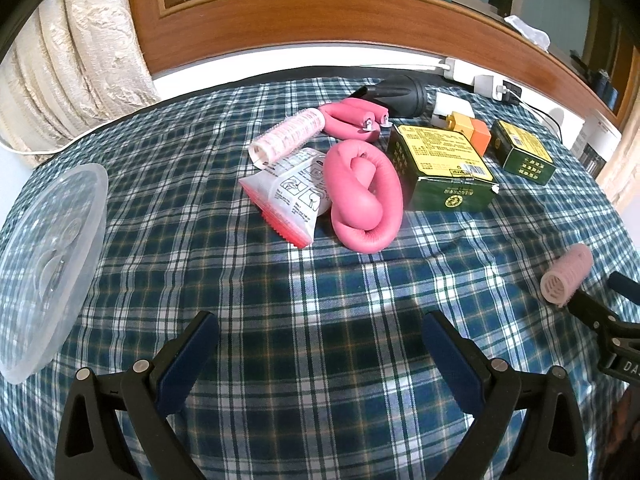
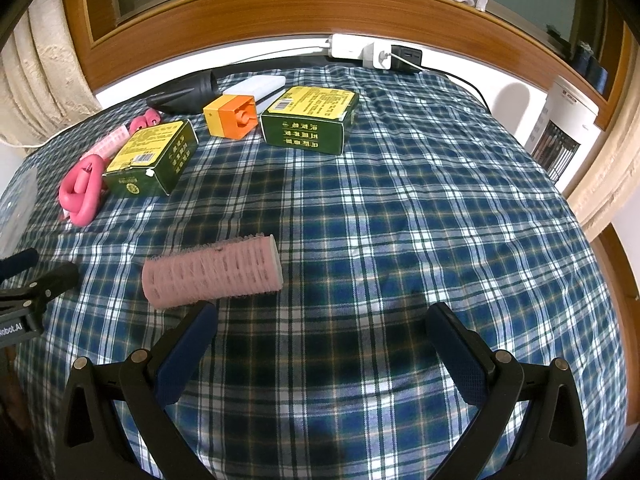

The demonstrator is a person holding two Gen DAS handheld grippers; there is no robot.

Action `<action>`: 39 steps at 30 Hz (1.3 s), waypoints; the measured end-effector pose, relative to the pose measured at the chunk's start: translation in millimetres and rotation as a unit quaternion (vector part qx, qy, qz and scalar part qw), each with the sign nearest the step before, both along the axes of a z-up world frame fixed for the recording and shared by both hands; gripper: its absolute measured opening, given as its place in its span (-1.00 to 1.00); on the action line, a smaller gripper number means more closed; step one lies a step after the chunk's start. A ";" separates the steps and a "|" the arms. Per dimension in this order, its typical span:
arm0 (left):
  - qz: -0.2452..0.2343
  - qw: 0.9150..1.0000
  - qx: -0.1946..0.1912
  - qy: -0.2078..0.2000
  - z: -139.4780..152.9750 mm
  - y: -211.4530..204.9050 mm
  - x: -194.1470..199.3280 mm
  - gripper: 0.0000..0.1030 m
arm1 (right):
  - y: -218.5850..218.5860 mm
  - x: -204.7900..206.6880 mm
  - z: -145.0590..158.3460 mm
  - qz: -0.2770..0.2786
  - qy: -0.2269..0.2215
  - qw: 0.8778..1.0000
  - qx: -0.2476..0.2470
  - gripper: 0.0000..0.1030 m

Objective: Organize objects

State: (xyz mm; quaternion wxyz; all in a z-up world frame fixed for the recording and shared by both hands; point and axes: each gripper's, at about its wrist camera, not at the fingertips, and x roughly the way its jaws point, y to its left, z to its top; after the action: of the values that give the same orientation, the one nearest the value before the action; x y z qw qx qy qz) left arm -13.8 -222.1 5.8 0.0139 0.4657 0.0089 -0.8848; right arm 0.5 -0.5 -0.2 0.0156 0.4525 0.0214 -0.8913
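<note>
Two blue-padded fingers of the left gripper (image 1: pixel 320 340) stand spread wide in the left wrist view, with nothing between them but the blue plaid cloth (image 1: pixel 320 280). Straight ahead of the gap, well beyond the fingertips, lies a knotted pink foam roller (image 1: pixel 366 200), with a white printed packet (image 1: pixel 288 192) touching its left side. Beyond the packet rests a pale pink bristled roller (image 1: pixel 286 136), and further back a second bent pink foam roller (image 1: pixel 352 118) lies near a black cone-shaped object (image 1: pixel 394 94). Ahead and to the right of the right finger sits a large green and yellow box (image 1: pixel 442 168), then an orange block (image 1: pixel 474 130) and a smaller green box (image 1: pixel 522 152). Far left of the left finger, a clear plastic container (image 1: pixel 48 264) rests at the cloth's edge. Off to the right, a pink hair roller (image 1: pixel 566 274) lies just beside the other gripper's dark fingers.

From the right wrist view, the right gripper (image 2: pixel 320 340) is likewise spread wide and empty. The pink hair roller (image 2: pixel 212 270) lies on its side on the cloth, just ahead of the left fingertip and nearly touching it. Further ahead and left stand both green boxes (image 2: pixel 154 160) (image 2: pixel 310 120), the orange block (image 2: pixel 230 116) between them. The left gripper's tips show at the far left edge.
</note>
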 end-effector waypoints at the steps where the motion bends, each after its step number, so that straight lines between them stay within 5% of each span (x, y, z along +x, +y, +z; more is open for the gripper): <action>1: -0.001 1.000 0.000 0.001 0.4 2.4 2.8 1.00 | -0.6 0.9 0.2 -0.001 0.000 1.000 0.000 1.00; 22: -0.015 0.999 0.039 0.027 18.0 -6.1 -14.9 0.97 | -34.5 -13.7 9.4 0.067 0.010 0.998 -0.020 1.00; 29: -0.025 0.999 0.041 0.026 14.2 -0.2 -27.3 0.76 | -34.7 -12.3 4.0 0.065 0.012 0.998 -0.006 0.99; 35: -0.030 0.999 0.028 0.026 9.4 7.0 -39.5 0.61 | -34.6 -8.8 3.4 0.069 0.016 0.997 -0.005 0.62; 37: -0.033 0.999 0.022 0.024 7.0 8.8 -43.6 0.31 | -32.6 -7.8 4.4 0.067 0.020 0.998 -0.008 0.47; 39: -0.032 0.999 0.023 0.026 5.6 8.1 -45.6 0.27 | -30.9 -6.3 5.6 0.063 0.023 0.998 -0.013 0.42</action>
State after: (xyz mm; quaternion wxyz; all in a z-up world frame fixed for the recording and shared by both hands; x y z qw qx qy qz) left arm -59.4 -214.0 11.4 -0.0256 0.4426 0.0144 -0.8962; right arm -5.8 -31.5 5.4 0.0769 0.4298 0.0387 -0.8988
